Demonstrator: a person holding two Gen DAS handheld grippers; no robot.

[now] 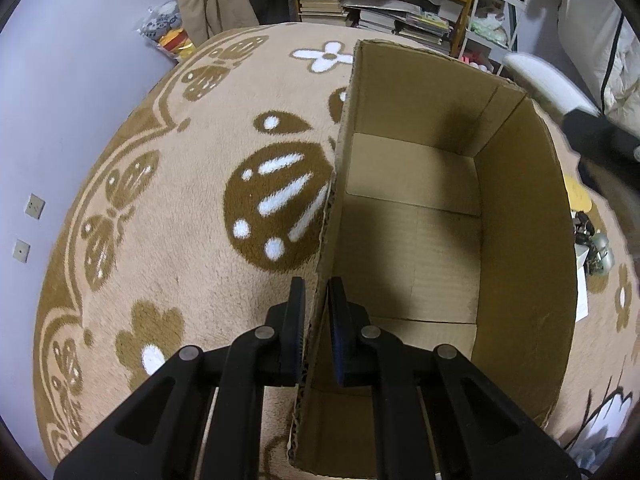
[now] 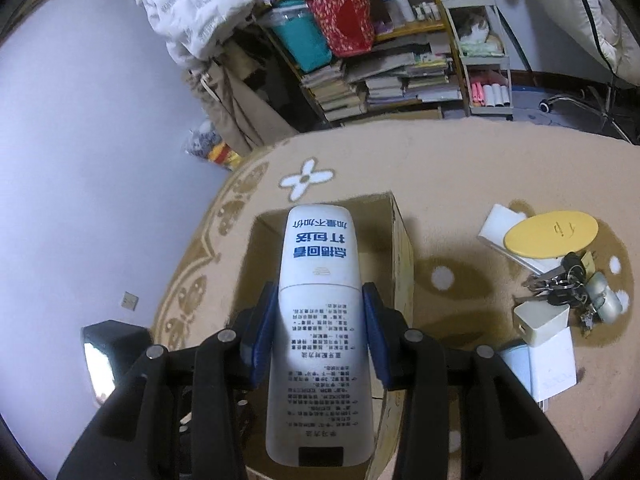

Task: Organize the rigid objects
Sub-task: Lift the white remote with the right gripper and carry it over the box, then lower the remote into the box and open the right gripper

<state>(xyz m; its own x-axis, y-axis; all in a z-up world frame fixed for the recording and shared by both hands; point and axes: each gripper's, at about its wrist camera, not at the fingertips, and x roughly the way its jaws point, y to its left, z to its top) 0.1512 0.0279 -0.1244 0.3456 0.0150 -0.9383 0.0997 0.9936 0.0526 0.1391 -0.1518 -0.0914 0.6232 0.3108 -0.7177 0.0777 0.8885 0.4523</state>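
Note:
An open cardboard box [image 1: 520, 240] stands on the patterned rug; its inside looks empty. My left gripper [image 1: 317, 300] is shut on the box's left wall [image 1: 340, 168], one finger outside, one inside. My right gripper [image 2: 320, 300] is shut on a white remote-like device [image 2: 318, 280] with blue Chinese print, held above the same box [image 2: 402, 256]. A yellow oval disc [image 2: 550, 236], a bunch of keys [image 2: 568, 280], a white charger [image 2: 540, 320] and white boxes [image 2: 556, 372] lie on the rug to the right of the box.
The beige and brown rug [image 1: 200, 220] covers the floor. A bookshelf with stacked books [image 2: 380, 80] and a white rolling cart [image 2: 484, 52] stand at the back. Hanging coats [image 2: 224, 60] are at the back left. A pale wall [image 2: 80, 160] runs on the left.

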